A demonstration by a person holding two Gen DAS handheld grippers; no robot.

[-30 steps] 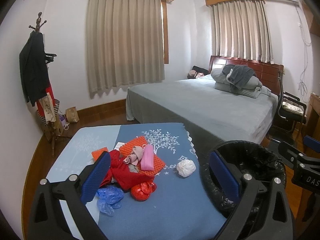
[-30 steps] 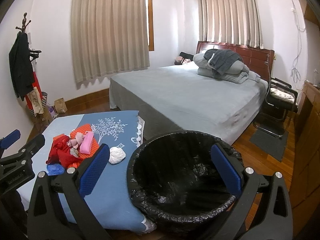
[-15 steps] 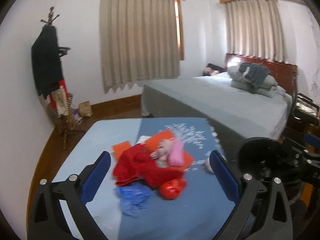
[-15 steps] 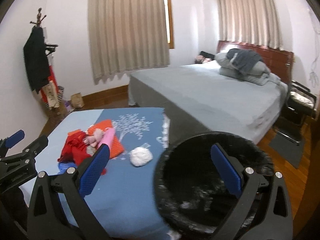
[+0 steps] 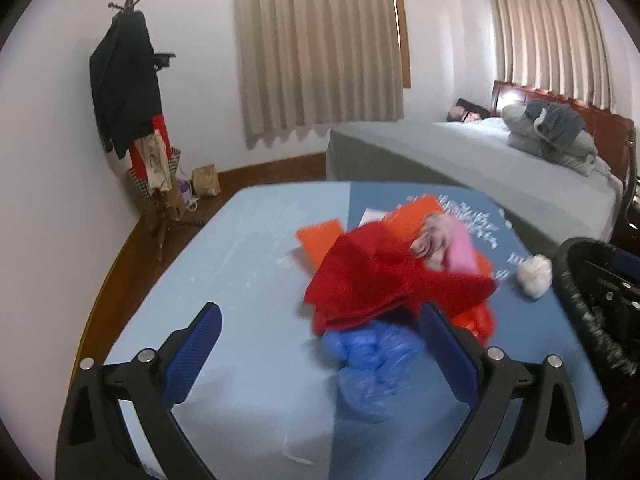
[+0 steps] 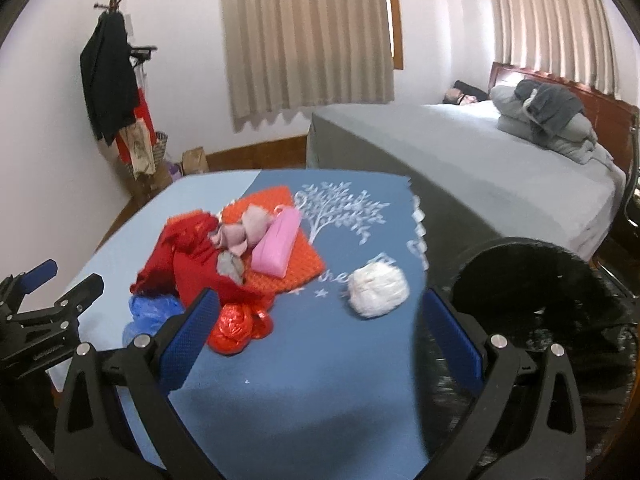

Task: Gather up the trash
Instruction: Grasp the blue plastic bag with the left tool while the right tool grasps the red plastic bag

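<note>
Low table draped in blue cloth (image 6: 340, 360), printed with a white tree. Heaped at its centre: crumpled red fabric (image 6: 188, 256), a ribbed orange mat (image 6: 296, 264) underneath, a soft pink pouch (image 6: 276, 246), wrinkled pinkish-grey scraps (image 6: 240, 232). At the near edge of the heap, a glossy crinkled red plastic bag (image 6: 236, 326) and a blue plastic bag (image 6: 150, 312), thin and bunched. Apart to the right, a white paper wad (image 6: 378, 290), roundish and rumpled. Off the table's right edge, a round bin lined with shiny black plastic (image 6: 560, 304), partly cut off and smeared by blur.

Left gripper (image 5: 320, 348) held above the near table, blue ridged pads spread wide, nothing between; blue bag just past its right pad. Right gripper (image 6: 320, 332) likewise gaping, empty, white wad framed between the pads further off.

Left view heavily motion-blurred; heap edges hard to make out there.
</note>
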